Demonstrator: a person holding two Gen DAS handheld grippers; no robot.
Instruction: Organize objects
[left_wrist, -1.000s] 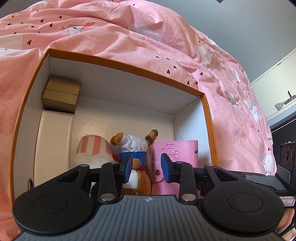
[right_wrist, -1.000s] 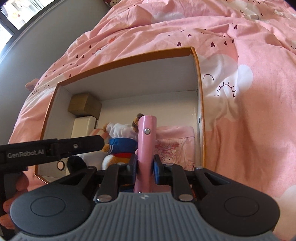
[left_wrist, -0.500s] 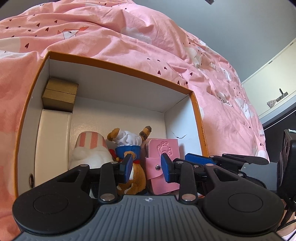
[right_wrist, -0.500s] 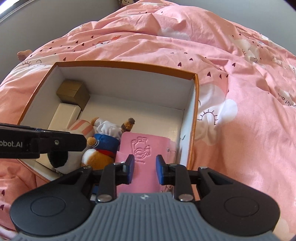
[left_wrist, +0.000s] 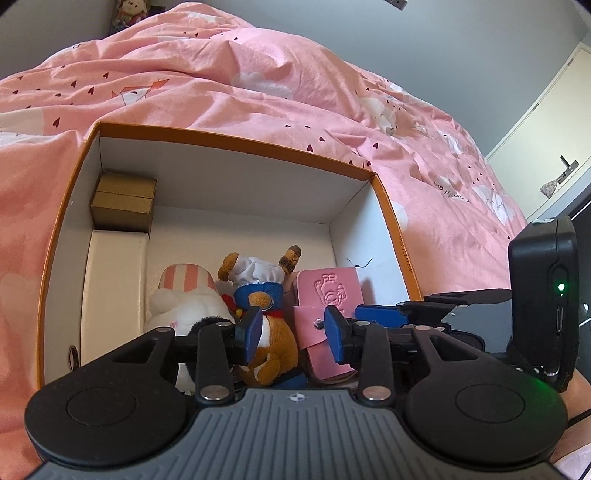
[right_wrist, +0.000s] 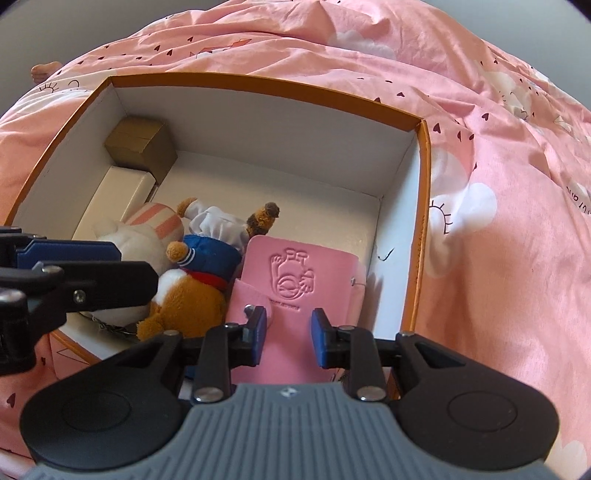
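Since the pink card holder (right_wrist: 295, 284) lies flat in the orange-rimmed box (right_wrist: 424, 192), beside the dog plush (right_wrist: 199, 280) near the right wall, it is judged already stowed. The right gripper (right_wrist: 288, 326) is held above it with jaws apart and empty; the left gripper (left_wrist: 291, 332) is likewise spread, gripping nothing. An embossed cartoon emblem is seen on the holder, its small lettering unreadable.
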